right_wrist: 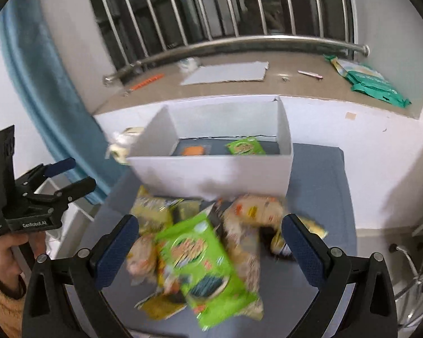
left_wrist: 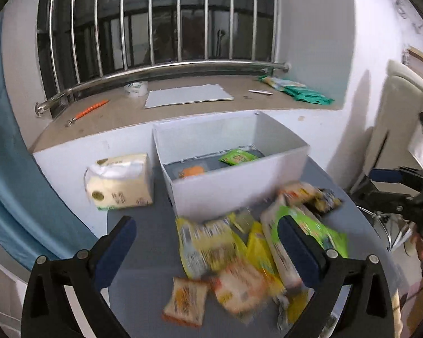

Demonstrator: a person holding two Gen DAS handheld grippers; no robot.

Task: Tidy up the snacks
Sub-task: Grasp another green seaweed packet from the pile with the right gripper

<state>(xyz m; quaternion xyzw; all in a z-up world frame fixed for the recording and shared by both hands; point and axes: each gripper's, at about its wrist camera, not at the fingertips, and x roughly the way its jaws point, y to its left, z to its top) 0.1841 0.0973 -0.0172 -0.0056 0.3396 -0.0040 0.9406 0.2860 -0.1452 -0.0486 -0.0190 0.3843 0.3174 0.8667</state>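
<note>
Snack pile (right_wrist: 200, 253) between right gripper (right_wrist: 210, 242) jaws, spread wide, untouched.

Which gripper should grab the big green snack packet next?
Right. The right gripper, fingers open, already brackets the green snack packet atop the pile. The left gripper is open over yellow packets, with it off-centre.

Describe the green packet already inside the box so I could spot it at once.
Find the white box at the back of the grey table, below the window ledge. Two packets lie on its floor: the green packet is the right-hand one, beside an orange packet. It is smaller than the green pack lying in the loose pile outside.
</note>
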